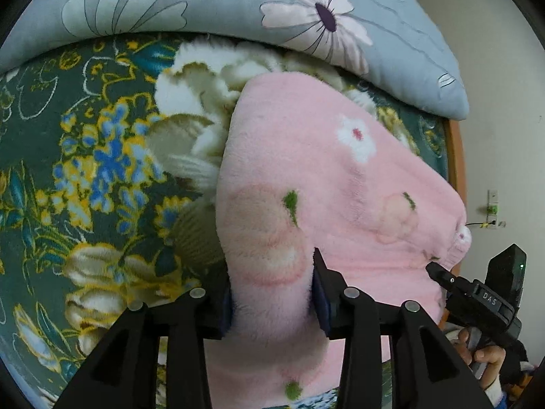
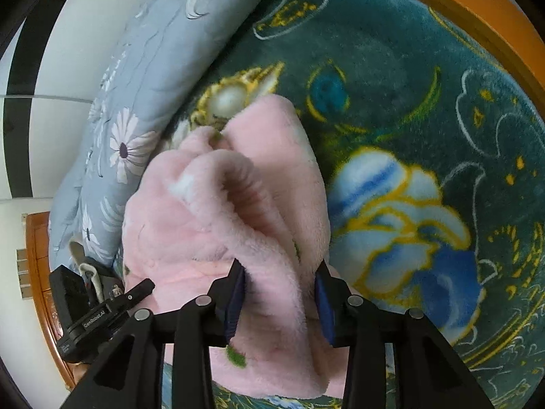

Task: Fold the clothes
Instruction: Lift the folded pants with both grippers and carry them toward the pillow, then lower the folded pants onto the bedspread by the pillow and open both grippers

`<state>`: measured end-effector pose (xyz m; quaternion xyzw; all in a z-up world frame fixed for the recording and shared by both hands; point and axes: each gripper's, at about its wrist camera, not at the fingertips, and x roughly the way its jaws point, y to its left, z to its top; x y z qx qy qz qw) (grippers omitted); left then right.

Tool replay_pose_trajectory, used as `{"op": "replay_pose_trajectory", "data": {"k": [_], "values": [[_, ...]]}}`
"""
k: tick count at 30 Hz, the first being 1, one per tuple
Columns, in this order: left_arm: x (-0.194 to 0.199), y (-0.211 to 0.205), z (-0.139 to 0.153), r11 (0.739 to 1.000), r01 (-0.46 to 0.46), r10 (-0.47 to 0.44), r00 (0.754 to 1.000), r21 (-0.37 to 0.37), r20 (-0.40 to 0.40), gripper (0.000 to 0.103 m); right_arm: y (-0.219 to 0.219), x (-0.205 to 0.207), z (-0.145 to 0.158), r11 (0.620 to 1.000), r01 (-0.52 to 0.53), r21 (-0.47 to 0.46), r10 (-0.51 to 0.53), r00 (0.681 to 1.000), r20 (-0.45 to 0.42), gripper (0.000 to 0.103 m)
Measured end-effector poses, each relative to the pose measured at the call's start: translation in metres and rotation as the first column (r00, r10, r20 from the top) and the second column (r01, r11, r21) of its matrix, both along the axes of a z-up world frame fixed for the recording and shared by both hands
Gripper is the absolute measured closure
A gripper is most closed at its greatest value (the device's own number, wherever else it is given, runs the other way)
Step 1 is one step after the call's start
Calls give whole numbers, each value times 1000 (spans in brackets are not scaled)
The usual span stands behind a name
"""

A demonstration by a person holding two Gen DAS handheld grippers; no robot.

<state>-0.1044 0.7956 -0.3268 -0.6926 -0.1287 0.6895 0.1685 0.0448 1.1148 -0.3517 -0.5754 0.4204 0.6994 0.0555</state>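
Note:
A pink fleece garment (image 1: 316, 177) with peach and flower prints lies bunched on the dark green floral blanket (image 1: 68, 177). My left gripper (image 1: 272, 293) is shut on a thick fold of it at its near edge. My right gripper (image 2: 279, 293) is shut on another bunched fold of the same pink garment (image 2: 221, 211), which rises in a hump ahead of its fingers. The right gripper also shows in the left wrist view (image 1: 439, 272), touching the garment's right end. The left gripper shows in the right wrist view (image 2: 143, 286) at the garment's left side.
A grey-blue pillow with a daisy print (image 1: 306, 10) lies along the far edge of the bed, also in the right wrist view (image 2: 153, 78). The orange wooden bed frame (image 2: 477, 10) bounds the blanket (image 2: 425, 102). A white wall (image 1: 504, 119) stands beyond.

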Motion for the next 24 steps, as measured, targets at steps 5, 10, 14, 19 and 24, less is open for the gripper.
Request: {"op": "replay_pose_trajectory", "data": {"k": [5,10,14,19,24], "values": [[16,-20,36,999,-8,4,993,-31,-120,58,-3,14,47,989,-14,147,26,996,-83,58],[37,-5,62,995,96,-102,970,-37,-220,58,-27,-3,92,952,-99,290,155,972,-178,58],[49,21,59,979,199,-206,948,-53,-242,58,-40,-42,72,939,-188,288,239,959,-154,59],[39,21,16,987,145,-155,977,-74,-144,58,-29,-63,14,960,-171,220,181,983,-27,62],[35,31,8,977,177,-191,974,-120,-119,59,-24,-67,8,968,-158,194,161,987,-3,62]]}}
